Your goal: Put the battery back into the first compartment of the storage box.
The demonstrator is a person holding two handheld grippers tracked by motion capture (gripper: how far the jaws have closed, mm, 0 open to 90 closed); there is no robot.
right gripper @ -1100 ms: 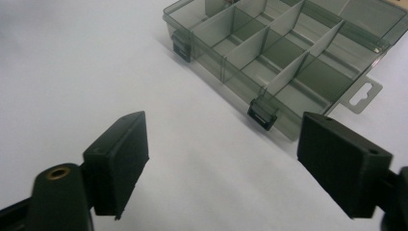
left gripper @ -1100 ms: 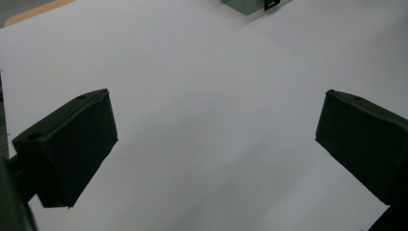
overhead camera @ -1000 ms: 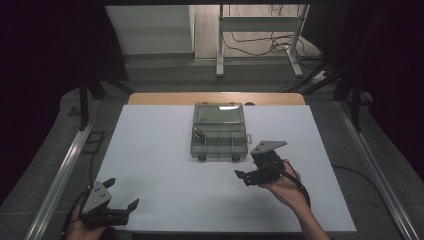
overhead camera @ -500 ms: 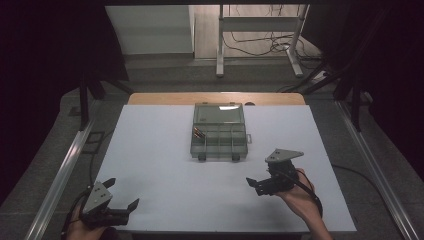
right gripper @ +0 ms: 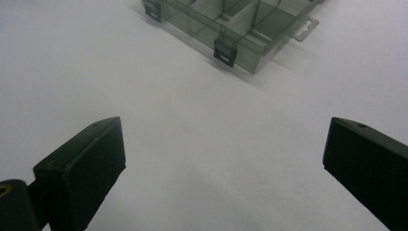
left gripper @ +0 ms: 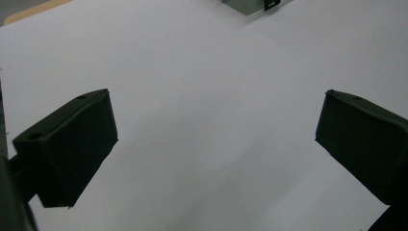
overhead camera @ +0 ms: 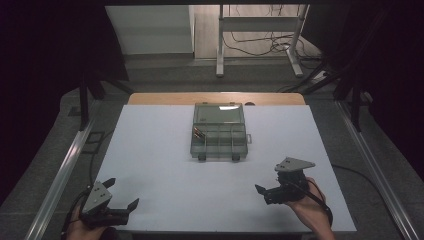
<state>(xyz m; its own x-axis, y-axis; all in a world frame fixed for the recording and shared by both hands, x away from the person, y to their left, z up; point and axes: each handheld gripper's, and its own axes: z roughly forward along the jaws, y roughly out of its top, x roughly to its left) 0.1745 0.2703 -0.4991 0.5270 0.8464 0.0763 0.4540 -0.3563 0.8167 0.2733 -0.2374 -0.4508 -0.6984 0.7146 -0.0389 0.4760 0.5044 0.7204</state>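
A translucent grey compartment box (overhead camera: 220,131) lies at the middle of the white table top (overhead camera: 165,165), with two dark latches on its near side and small brownish items (overhead camera: 199,133) in a left compartment. My right gripper (overhead camera: 268,179) hovers near the table's front right, well short of the box (right gripper: 235,24). Its jaws have just been opening and now stand wide apart (right gripper: 223,159) with only bare table between them. My left gripper (overhead camera: 121,193) rests at the front left corner, open (left gripper: 216,139) and empty; a corner of the box (left gripper: 250,5) shows far ahead.
A wooden strip (overhead camera: 215,98) borders the far edge of the white top. Metal rails (overhead camera: 65,170) run along both sides of the table. Beyond the table are desk legs (overhead camera: 220,50) and floor cables (overhead camera: 260,47).
My right gripper has drawn back from beside the box's front right corner toward the near right of the table, and its jaws stand wider. The left gripper has stayed put.
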